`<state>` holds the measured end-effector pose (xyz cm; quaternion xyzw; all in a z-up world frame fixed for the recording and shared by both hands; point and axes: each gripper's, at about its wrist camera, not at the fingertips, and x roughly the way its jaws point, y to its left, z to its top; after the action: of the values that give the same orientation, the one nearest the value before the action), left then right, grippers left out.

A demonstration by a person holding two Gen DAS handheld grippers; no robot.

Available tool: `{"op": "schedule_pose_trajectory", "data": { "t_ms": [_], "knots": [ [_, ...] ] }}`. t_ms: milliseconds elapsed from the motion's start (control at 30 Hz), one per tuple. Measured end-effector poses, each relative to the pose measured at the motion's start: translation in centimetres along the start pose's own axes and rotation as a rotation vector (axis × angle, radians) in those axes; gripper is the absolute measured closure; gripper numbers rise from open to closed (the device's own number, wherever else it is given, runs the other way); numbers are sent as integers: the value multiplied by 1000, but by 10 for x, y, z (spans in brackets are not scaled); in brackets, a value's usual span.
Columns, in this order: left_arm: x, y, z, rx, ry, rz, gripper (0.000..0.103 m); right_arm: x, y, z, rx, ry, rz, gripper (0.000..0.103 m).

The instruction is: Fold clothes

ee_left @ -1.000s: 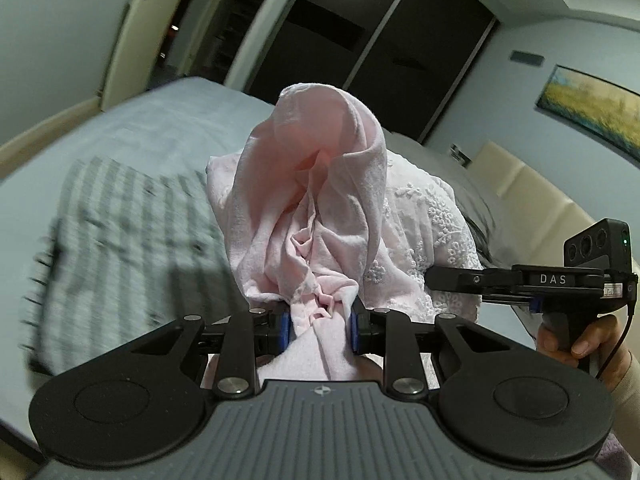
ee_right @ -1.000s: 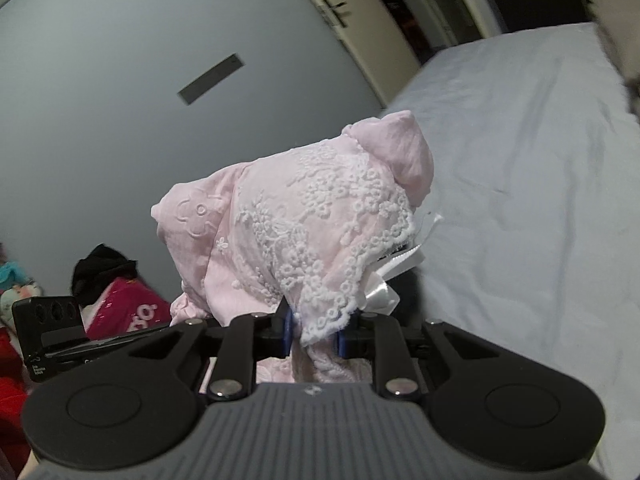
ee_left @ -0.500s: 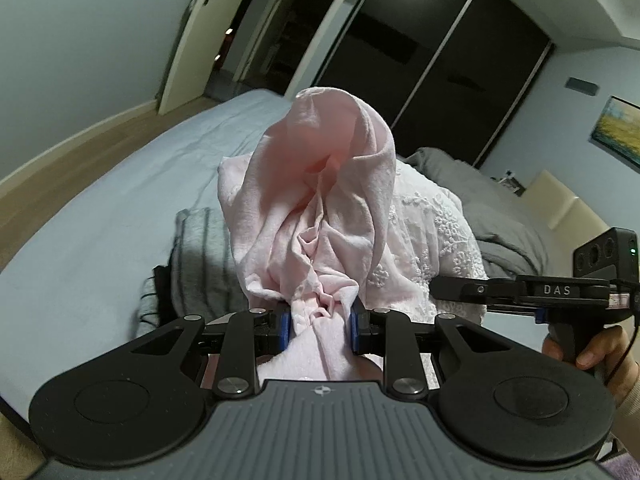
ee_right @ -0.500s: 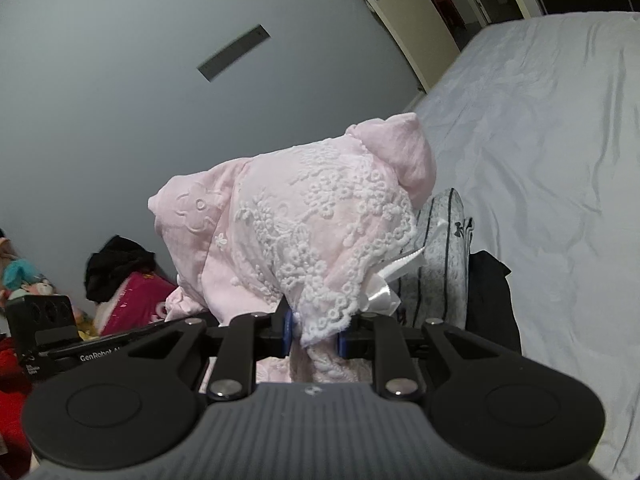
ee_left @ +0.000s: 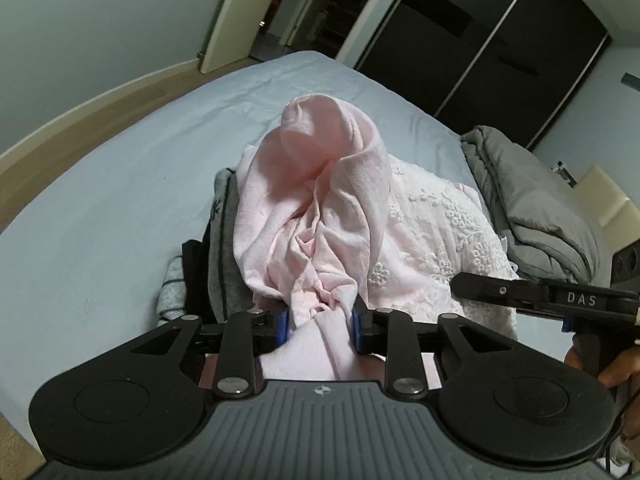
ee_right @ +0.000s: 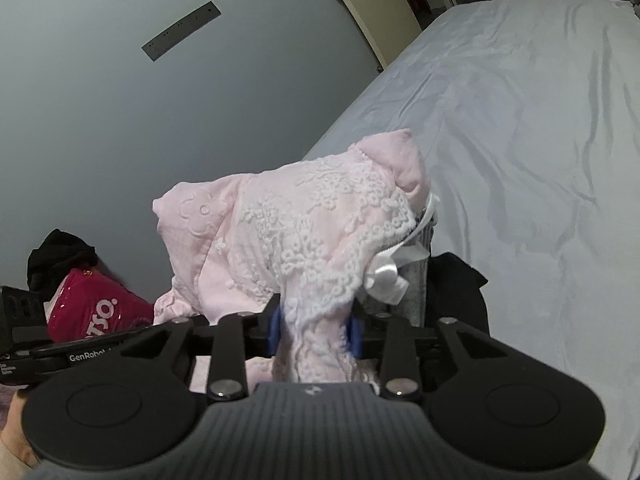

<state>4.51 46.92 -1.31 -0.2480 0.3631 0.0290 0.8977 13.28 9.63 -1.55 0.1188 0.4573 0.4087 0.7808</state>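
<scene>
A pink garment with white lace (ee_left: pixel 320 216) is bunched and held up between both grippers above the bed. My left gripper (ee_left: pixel 320 326) is shut on its plain pink cloth. My right gripper (ee_right: pixel 314 330) is shut on its lace part (ee_right: pixel 316 224), where a white ribbon bow (ee_right: pixel 386 276) hangs. The right gripper also shows side-on in the left wrist view (ee_left: pixel 532 294), close to the right of the garment. A pile of grey striped and black clothes (ee_left: pixel 212 256) lies on the bed under the garment; it also shows in the right wrist view (ee_right: pixel 452 284).
The bed has a pale blue sheet (ee_left: pixel 120 200). A grey quilt (ee_left: pixel 532 204) lies at the bed's far right. A red bag (ee_right: pixel 96 308) and black cloth (ee_right: pixel 60 252) sit by the wall. Dark wardrobe doors (ee_left: pixel 480 40) stand beyond the bed.
Both grippers have swung with the pink garment still held; the views now look further down onto the bed, and the grey and black pile sits closer beneath the garment.
</scene>
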Motion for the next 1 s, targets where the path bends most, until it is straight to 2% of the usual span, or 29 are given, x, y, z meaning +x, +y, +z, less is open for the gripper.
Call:
{"op": "schedule_pose_trajectory", "data": {
  "t_ms": [133, 167, 200, 267, 400, 467, 600, 767, 933, 1000],
  "knots": [
    [-11, 1, 3, -9, -27, 7, 57, -14, 2, 0, -39, -34, -10, 52],
    [-17, 0, 3, -2, -43, 20, 53, -18, 3, 0, -51, -50, -12, 48],
    [-22, -1, 5, 6, -61, 34, 52, -21, 3, 0, -65, -68, -15, 42],
    [-32, -3, 9, 19, -101, 67, 49, -32, 9, 1, -87, -109, -21, 41],
    [-55, -14, 15, 54, -205, 107, 50, -50, 16, 3, -150, -217, -60, 42],
    [-57, -24, 18, 74, -248, 98, 58, -52, 25, 4, -192, -259, -68, 44],
    [-51, -45, 24, 112, -312, 65, 63, -36, 41, 2, -261, -248, -67, 50],
    [-15, -53, 30, 117, -275, 91, 67, -7, 45, -7, -285, -232, -116, 51],
    [15, -24, 33, 11, -202, 123, 69, 22, 36, -5, -263, -220, -136, 51],
    [25, -17, 31, -1, -178, 135, 69, 34, 30, -2, -255, -215, -141, 51]
  ]
}}
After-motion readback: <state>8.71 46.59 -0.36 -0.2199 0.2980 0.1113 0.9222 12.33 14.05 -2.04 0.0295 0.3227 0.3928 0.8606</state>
